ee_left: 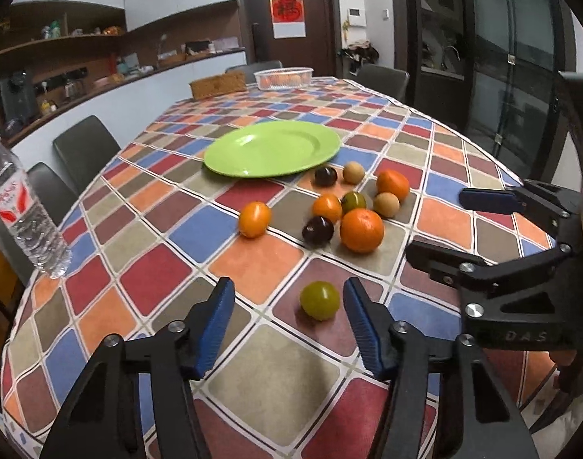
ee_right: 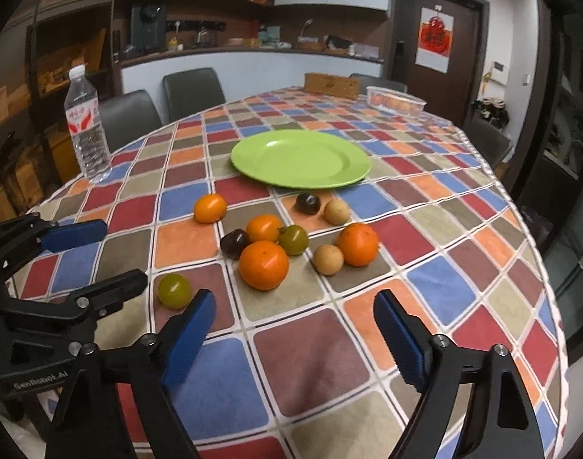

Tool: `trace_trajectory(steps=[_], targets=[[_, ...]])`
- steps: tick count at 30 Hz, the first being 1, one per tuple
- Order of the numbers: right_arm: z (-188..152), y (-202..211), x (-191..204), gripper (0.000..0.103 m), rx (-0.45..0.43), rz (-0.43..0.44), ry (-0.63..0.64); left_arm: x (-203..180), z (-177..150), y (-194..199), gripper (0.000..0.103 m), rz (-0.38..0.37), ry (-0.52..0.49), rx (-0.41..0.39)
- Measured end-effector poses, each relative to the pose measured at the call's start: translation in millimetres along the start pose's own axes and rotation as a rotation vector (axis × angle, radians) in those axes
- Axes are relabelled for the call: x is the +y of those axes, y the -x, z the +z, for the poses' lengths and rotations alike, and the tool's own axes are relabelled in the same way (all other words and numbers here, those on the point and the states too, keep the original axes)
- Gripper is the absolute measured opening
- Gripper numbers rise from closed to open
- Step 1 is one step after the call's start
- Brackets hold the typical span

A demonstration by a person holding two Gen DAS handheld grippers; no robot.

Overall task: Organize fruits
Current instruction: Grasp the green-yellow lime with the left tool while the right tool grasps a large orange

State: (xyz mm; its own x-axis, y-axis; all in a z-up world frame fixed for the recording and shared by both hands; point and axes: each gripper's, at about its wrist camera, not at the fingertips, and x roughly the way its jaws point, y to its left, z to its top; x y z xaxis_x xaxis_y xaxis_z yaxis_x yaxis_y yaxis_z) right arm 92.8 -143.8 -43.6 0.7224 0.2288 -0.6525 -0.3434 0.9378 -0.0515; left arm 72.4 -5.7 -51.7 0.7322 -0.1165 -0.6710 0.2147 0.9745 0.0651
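Blue pads of the left gripper (ee_left: 287,298) stand wide apart and hold nothing, and the green plum (ee_left: 319,300) sits on the tablecloth (ee_left: 260,375) right between their tips, nearer the right pad. It is round, so no axis matters. Beyond it lie the other fruits and the empty green plate (ee_left: 272,148).

From the right wrist, the right gripper (ee_right: 291,306) is likewise spread and empty; the plum lies off to its left, outside its jaws, so the left hand looks better placed.
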Motion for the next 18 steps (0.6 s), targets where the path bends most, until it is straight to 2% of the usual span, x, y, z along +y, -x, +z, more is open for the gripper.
trace_trajectory(steps=[6,18], targets=[[2,-19,5,0.070,0.052,0.049,0.027,-2,-3,-17,0.042,-0.049,-0.020,0.060],[10,-49,13,0.058,0.123,0.092,0.062,-5,-4,-38,0.036,-0.113,-0.044,0.117]])
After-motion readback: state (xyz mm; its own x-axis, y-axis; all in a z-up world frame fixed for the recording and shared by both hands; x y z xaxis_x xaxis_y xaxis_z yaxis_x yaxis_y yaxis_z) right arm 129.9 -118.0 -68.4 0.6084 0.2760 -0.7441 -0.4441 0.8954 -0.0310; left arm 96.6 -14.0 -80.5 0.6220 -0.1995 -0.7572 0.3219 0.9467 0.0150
